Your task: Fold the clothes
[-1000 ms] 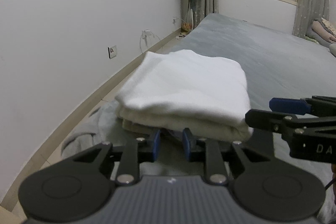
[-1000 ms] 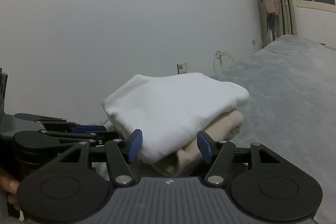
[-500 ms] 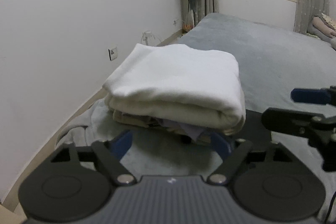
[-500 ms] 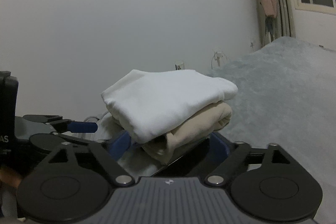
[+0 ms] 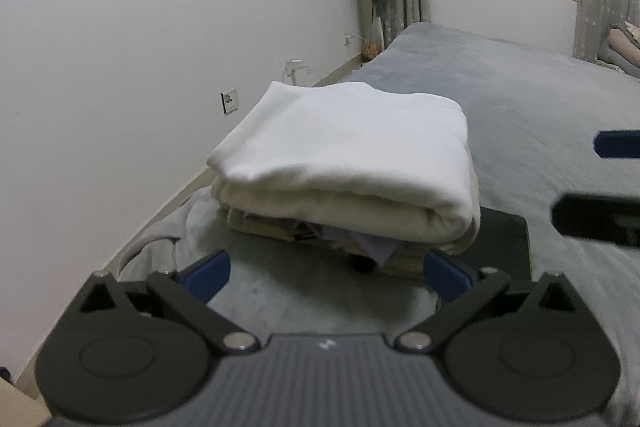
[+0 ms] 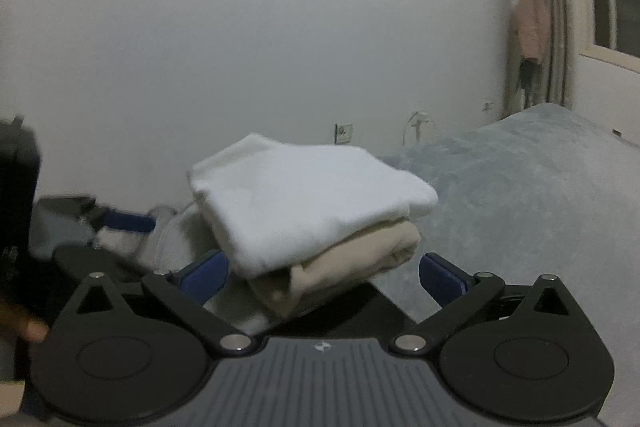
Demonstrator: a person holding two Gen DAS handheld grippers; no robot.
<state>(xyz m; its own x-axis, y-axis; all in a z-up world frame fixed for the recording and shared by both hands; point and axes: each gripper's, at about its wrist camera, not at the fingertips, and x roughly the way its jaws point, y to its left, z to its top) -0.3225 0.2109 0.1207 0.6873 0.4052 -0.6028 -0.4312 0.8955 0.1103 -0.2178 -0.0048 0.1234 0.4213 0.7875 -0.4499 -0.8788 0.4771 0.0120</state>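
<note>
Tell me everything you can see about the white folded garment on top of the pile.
The white folded garment is a soft, thick-looking cloth folded into a neat rectangle, rounded fold edge facing the left wrist camera. It lies flat on top of a beige folded piece, with a bit of lilac fabric poking out beneath. The stack sits on a grey blanket near the white wall. Both tongs, left and right, are open and not touching it.

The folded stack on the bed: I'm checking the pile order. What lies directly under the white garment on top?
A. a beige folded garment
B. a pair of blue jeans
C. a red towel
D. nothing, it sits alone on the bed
A: in the right wrist view the white garment rests on a beige folded garment, whose rolled edge sticks out beneath it, on the grey bed.
</note>
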